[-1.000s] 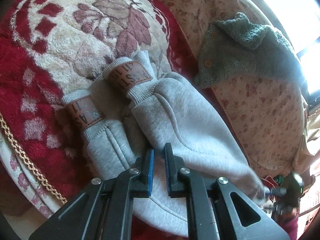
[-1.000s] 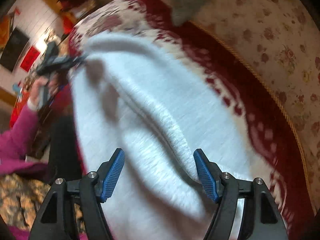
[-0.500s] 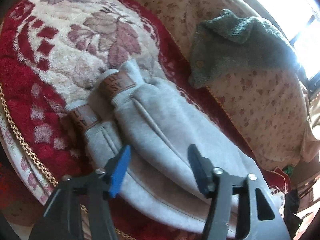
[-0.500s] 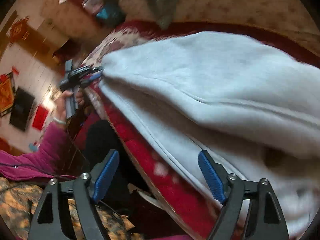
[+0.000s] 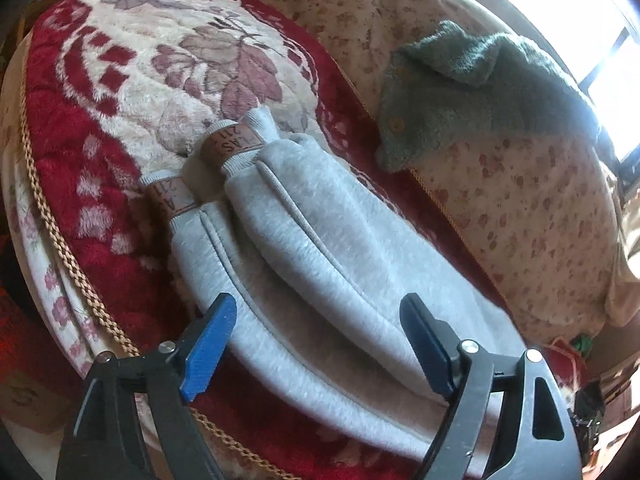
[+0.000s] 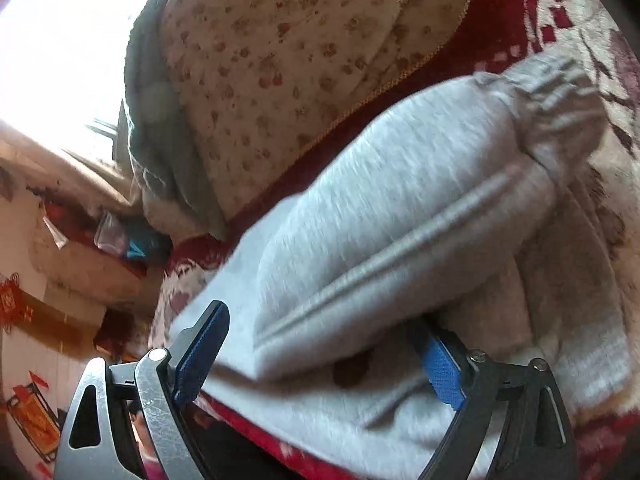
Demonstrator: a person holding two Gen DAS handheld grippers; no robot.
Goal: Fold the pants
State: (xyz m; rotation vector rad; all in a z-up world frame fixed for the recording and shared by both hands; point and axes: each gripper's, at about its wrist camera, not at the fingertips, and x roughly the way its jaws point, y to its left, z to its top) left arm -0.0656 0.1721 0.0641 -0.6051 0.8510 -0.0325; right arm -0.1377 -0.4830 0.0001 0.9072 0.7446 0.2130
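1. The grey pants lie folded lengthwise on a plush red-and-cream blanket with a leaf pattern; the pants serve as the landmark here.
2. Their two ribbed cuffs, each with a brown printed band, sit at the far end of the pants in the left wrist view, one leg stacked partly over the other.
3. Beyond the pants' far long side, a cream floral quilt covers the rest of the bed, and a green knitted garment with a button lies on it, well apart from the pants.
4. A bright window glows behind that garment.
5. On the near side of the pants, the blanket's braided gold edge marks where the bedding drops off.
6. Bare blanket stretches past the cuffs, giving open room there.
7. The left tongs are released and still widening, fingers astride the pants' near end without pressing it.
8. The right tongs are likewise spreading wider; the pants bulge between the blue pads, one pad tucked beneath a fold, yet no pinch shows.
9. The right wrist view is motion-blurred; red wall decorations appear at its lower left.
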